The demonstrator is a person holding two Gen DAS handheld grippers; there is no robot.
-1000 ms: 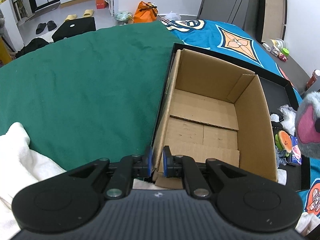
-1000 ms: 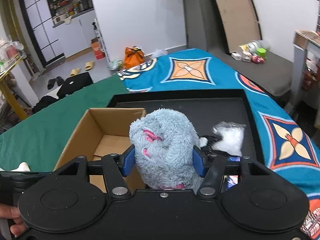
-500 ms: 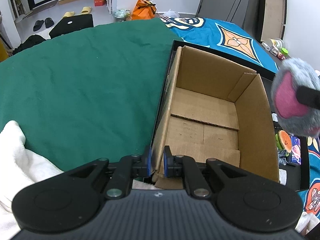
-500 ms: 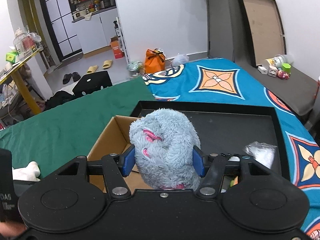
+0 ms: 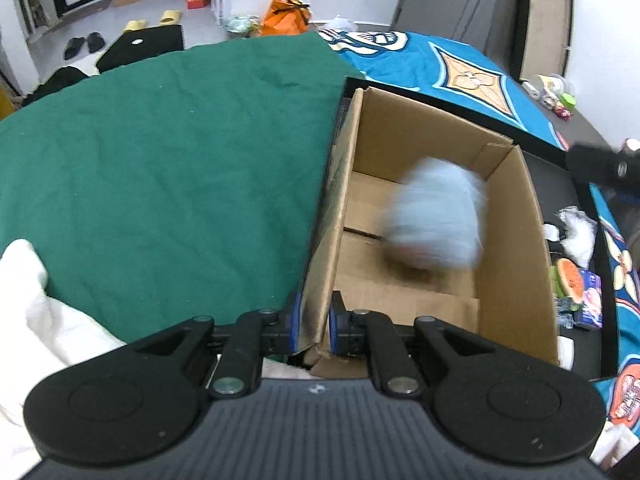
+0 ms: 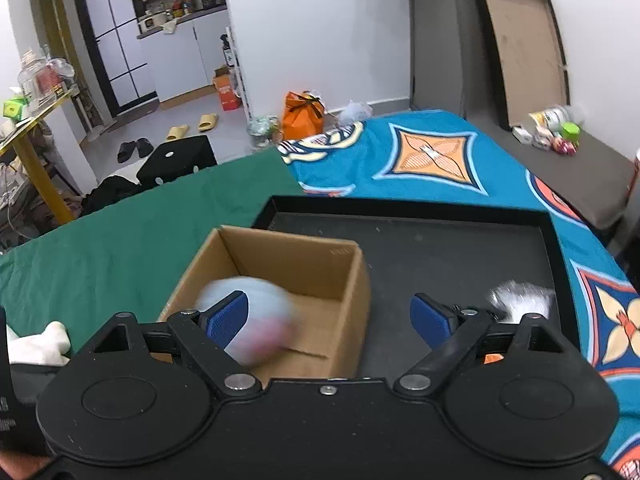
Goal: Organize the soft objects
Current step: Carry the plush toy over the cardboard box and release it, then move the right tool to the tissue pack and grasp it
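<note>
A brown cardboard box [image 5: 516, 216] stands open-topped in a black tray [image 6: 440, 256]. My left gripper [image 5: 313, 316] is shut on the box's near left wall, one pad on each side of the cardboard. A grey plush toy [image 5: 436, 216] with pink patches is a blur inside the box, falling free. In the right wrist view the plush toy [image 6: 264, 320] shows below and behind the left finger of my right gripper [image 6: 332, 316]. That gripper hangs above the box [image 6: 304, 264] with its jaws opening wide and nothing pressed between the pads.
A green cloth [image 5: 180, 160] covers the surface left of the tray, and a white fluffy fabric [image 5: 40, 312] lies at its near left. A white furry item [image 6: 520, 300] and small colourful toys [image 5: 570, 280] lie in the tray right of the box. A blue patterned cloth [image 6: 432, 152] spreads behind.
The right gripper carried the plush toy over the box, then its jaws spread and let the toy drop into it. The left gripper kept its hold on the box wall.
</note>
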